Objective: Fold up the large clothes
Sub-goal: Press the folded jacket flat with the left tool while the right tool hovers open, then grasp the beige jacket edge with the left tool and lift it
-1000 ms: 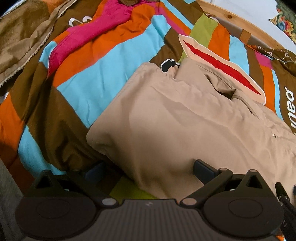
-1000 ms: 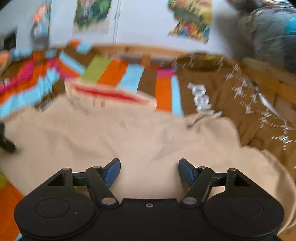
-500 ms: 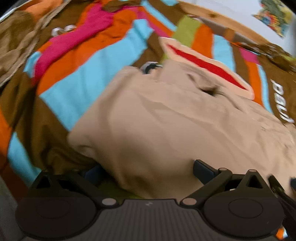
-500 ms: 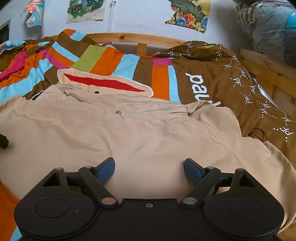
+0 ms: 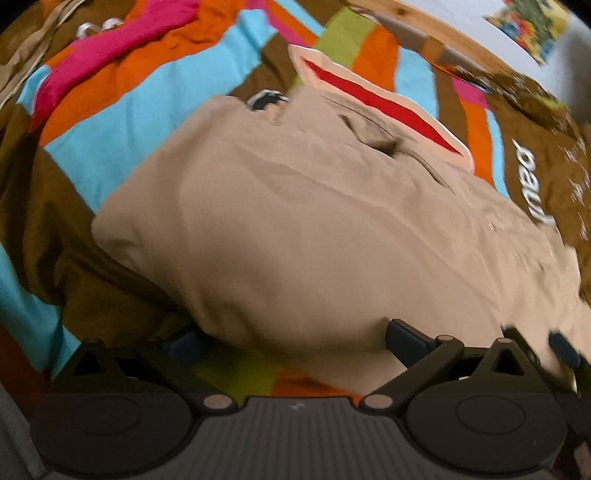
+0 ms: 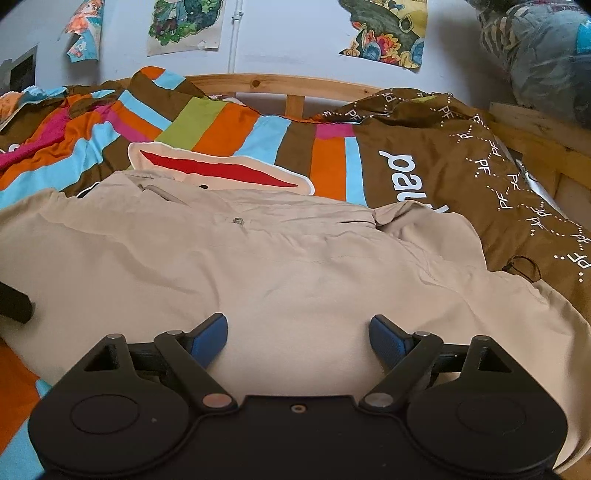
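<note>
A striped duvet (image 6: 258,133) in brown, orange, blue and green covers the wooden-framed bed (image 6: 295,83), with posters (image 6: 184,26) on the wall behind; the beige garment (image 6: 258,266) lies spread across it, over part of a red-mouthed cartoon print (image 6: 207,166). The right gripper (image 6: 297,334) hovers released over the near hem, its jaws having just been opening with nothing pinched; the left gripper (image 5: 288,339) straddles the garment's bunched corner, wide apart. White lettering reads "pau" (image 6: 402,177) and repeated "PF".

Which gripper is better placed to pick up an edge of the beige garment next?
Probably the left gripper: open, it straddles the beige garment's near edge. The right gripper, jaws just opened, is over flat cloth mid-panel.
</note>
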`<state>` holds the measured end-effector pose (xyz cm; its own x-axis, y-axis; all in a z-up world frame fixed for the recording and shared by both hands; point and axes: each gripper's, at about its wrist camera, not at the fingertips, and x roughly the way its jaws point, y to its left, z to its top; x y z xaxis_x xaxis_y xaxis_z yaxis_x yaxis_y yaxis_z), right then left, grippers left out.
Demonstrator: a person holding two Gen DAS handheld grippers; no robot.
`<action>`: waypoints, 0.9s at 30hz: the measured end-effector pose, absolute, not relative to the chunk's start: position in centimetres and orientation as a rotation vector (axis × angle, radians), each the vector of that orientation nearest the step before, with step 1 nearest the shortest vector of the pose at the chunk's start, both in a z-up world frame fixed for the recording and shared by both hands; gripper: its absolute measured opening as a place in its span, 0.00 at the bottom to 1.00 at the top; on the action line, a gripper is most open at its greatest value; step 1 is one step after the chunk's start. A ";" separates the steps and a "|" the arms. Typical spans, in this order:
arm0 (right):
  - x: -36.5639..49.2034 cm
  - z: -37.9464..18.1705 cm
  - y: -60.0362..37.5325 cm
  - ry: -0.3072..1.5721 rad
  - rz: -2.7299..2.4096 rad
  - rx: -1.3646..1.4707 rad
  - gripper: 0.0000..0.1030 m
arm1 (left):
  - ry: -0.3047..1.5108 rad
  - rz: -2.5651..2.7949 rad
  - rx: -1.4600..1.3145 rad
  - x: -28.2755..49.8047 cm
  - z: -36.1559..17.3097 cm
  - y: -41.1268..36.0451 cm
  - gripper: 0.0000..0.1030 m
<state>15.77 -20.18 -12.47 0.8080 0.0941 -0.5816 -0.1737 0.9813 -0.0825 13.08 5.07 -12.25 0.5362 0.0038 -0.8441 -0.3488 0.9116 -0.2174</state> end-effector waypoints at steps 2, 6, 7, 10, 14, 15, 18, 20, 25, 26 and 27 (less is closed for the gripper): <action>15.8 -12.6 -20.0 0.616 0.139 -0.133 0.86 | 0.970 0.248 -0.410 13.2 -12.3 5.6 1.00; 15.9 -12.7 -19.8 0.614 0.135 -0.131 0.86 | 0.914 0.327 -0.434 13.1 -12.1 6.5 0.84; 15.9 -12.8 -19.7 0.613 0.133 -0.129 0.86 | 0.897 0.339 -0.443 13.1 -12.0 6.7 0.79; 15.9 -12.9 -19.6 0.611 0.131 -0.124 0.87 | 0.857 0.369 -0.469 12.9 -11.6 7.2 0.57; 15.9 -12.9 -19.8 0.609 0.130 -0.116 0.88 | 0.832 0.407 -0.474 12.6 -11.4 7.6 0.28; 15.9 -12.9 -19.8 0.609 0.131 -0.115 0.88 | 0.825 0.406 -0.458 12.5 -11.3 7.4 0.21; 15.8 -12.9 -19.8 0.611 0.130 -0.114 0.88 | 0.796 0.392 -0.412 12.2 -10.9 6.8 0.12; 15.8 -12.9 -19.9 0.612 0.131 -0.113 0.88 | 0.779 0.380 -0.387 11.9 -10.7 6.4 0.07; 15.7 -12.9 -19.9 0.608 0.126 -0.112 0.88 | 0.728 0.334 -0.362 12.0 -9.7 6.0 0.03; 15.7 -12.9 -19.9 0.606 0.125 -0.106 0.88 | 0.707 0.312 -0.360 12.0 -9.2 6.0 0.02; 15.7 -12.8 -20.0 0.605 0.125 -0.097 0.88 | 0.673 0.272 -0.349 12.1 -8.2 5.7 0.02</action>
